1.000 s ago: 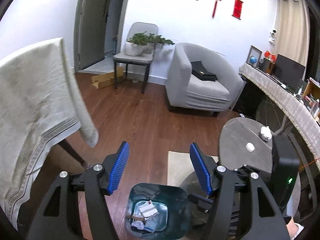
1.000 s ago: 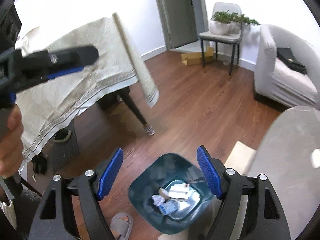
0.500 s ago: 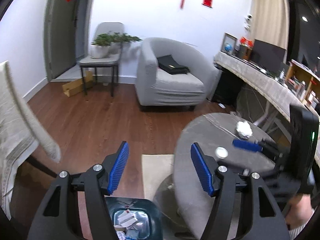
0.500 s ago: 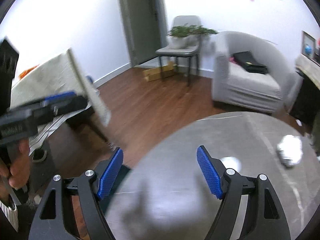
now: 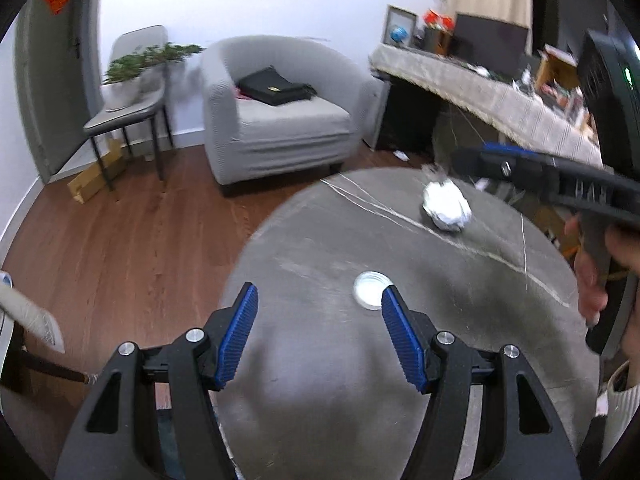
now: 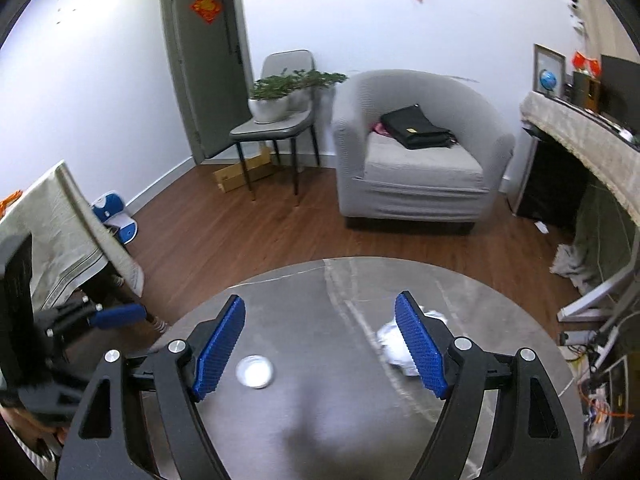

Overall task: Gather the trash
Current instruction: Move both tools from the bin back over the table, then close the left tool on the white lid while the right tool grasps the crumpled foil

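Note:
A crumpled white paper ball point(image 5: 447, 205) lies on the far right of the round grey table point(image 5: 320, 360). A small white round lid point(image 5: 372, 289) lies nearer the middle. My left gripper point(image 5: 320, 332) is open and empty above the table's near side, the lid just beyond its right finger. My right gripper point(image 6: 320, 344) is open and empty over the table; the paper ball point(image 6: 390, 340) sits partly behind its right finger and the lid point(image 6: 255, 371) lies just inside its left finger. The right gripper also shows in the left wrist view point(image 5: 480, 156), beyond the ball.
A grey armchair point(image 6: 416, 152) with a black bag stands past the table. A chair with a potted plant point(image 6: 276, 96) stands by the door. A cloth-covered table point(image 6: 52, 232) is at the left. A long cluttered counter point(image 5: 500, 100) runs along the right.
Both grippers have swung away from the bin on the floor and now hover over the round table. The bin has left both views. Both stayed open.

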A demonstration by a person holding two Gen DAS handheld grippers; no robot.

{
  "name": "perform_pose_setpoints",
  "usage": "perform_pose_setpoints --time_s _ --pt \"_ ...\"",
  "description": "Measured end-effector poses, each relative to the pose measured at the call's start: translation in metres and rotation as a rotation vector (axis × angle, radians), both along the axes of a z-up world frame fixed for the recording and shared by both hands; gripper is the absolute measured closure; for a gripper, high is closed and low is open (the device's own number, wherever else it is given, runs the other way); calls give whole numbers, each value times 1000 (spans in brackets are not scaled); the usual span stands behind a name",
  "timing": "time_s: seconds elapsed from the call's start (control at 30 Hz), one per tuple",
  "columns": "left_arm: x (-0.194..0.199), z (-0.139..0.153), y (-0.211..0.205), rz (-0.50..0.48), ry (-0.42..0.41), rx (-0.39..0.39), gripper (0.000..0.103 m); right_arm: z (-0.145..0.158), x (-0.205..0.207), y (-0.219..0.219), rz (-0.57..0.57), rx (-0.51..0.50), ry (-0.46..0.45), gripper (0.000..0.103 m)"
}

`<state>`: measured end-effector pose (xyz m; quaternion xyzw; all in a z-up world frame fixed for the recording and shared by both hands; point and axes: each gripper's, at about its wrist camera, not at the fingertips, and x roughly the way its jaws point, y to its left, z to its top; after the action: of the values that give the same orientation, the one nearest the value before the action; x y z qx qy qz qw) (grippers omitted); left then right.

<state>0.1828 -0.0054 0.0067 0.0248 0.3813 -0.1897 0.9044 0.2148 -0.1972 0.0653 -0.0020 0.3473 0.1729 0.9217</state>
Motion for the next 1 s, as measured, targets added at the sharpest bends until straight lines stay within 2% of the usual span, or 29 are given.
perform_pose_setpoints --time_s 0.1,0.33,0.53,0.7,1.0 --pt "6 -12 -17 -37 16 33 38 -10 7 -14 -17 14 22 25" --pt "23 -34 -47 -89 50 83 50 -24 21 -32 -46 25 58 25" --pt "32 -44 -61 -115 64 117 69 -34 33 -46 -76 20 84 25" --pt "32 -43 -65 -138 64 109 71 -40 39 -56 -104 20 98 25" --pt "33 -38 -59 -123 67 62 71 -52 47 -55 -113 4 124 24"
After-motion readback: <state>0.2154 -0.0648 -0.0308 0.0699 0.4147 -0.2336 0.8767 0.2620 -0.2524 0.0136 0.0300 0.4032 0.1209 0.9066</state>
